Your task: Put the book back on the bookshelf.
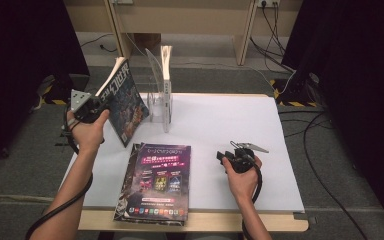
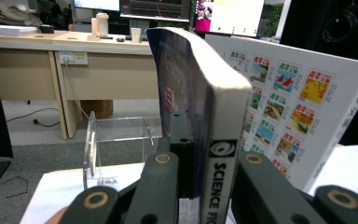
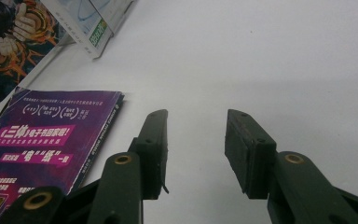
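My left gripper (image 1: 97,102) is shut on a dark-covered magazine (image 1: 125,97), held tilted above the table's left rear. In the left gripper view the magazine's spine (image 2: 221,154), printed SCIENCE FIC, stands between the jaws. Just to its right a clear acrylic book stand (image 1: 156,85) holds one upright magazine (image 1: 166,85), whose back cover of small pictures (image 2: 284,112) shows in the left gripper view. A stack of purple magazines (image 1: 157,180) lies flat at the front. My right gripper (image 1: 223,156) rests open low over the white table (image 1: 220,120), its jaws (image 3: 196,144) empty.
The purple stack (image 3: 42,144) lies left of the right gripper. Wooden desk legs (image 1: 242,35) and cables (image 1: 275,45) sit on the floor behind the table. Black curtains (image 1: 350,75) stand on both sides.
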